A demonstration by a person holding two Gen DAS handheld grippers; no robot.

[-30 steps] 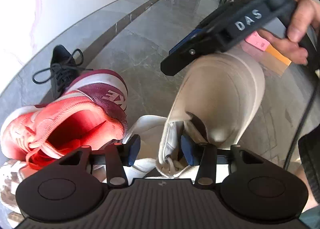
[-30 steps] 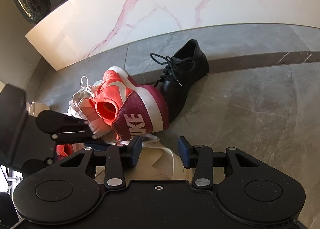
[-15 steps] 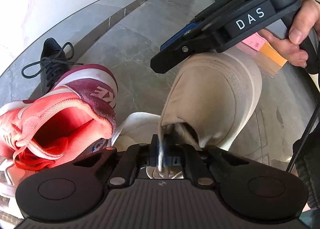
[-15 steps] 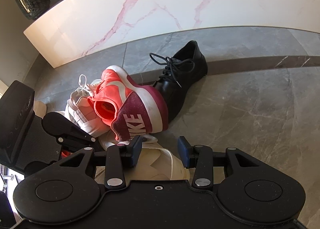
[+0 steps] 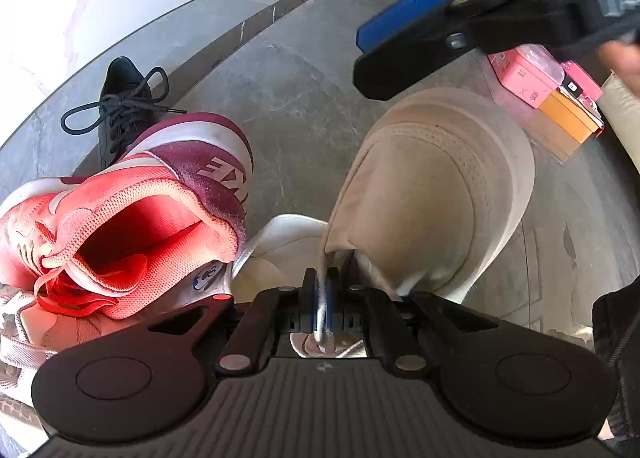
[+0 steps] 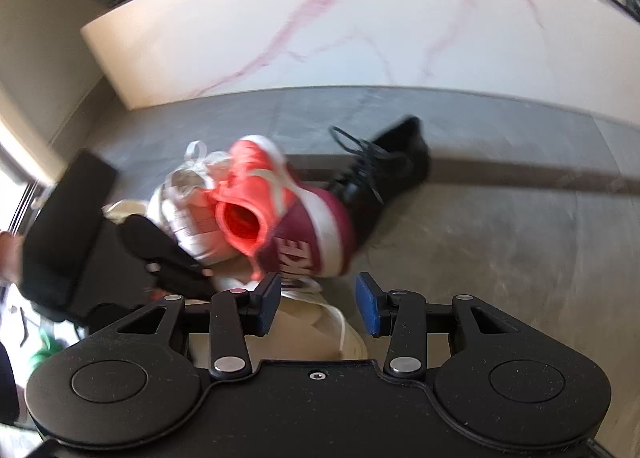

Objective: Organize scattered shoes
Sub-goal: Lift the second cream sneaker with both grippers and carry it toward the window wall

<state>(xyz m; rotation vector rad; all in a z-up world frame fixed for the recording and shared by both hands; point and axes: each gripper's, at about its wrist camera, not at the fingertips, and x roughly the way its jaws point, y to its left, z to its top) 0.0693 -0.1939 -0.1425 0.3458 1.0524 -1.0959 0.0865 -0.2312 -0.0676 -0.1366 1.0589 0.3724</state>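
My left gripper [image 5: 325,300] is shut on the collar of a beige canvas shoe [image 5: 432,194], whose toe points away from me. Left of it lies a coral and maroon sneaker [image 5: 136,218], with a black lace-up shoe [image 5: 120,106] beyond and a white sneaker [image 5: 24,322] under it. My right gripper [image 6: 316,304] stands open, hovering above the beige shoe [image 6: 304,330], just short of the coral and maroon sneaker [image 6: 288,218]. In the left wrist view the right gripper's blue-padded fingers [image 5: 412,14] hang over the beige shoe's toe.
A marble-faced wall [image 6: 340,30] runs behind the shoe pile. Pink and orange boxes [image 5: 548,90] sit on the grey tiled floor [image 5: 288,70] to the far right. A hand [image 5: 622,58] holds the right gripper. The black shoe [image 6: 380,174] and white sneaker [image 6: 188,194] flank the coral one.
My left gripper closed on the beige shoe's collar and has kept hold. The right gripper has lifted and pulled back a little; its view is now blurred by motion.
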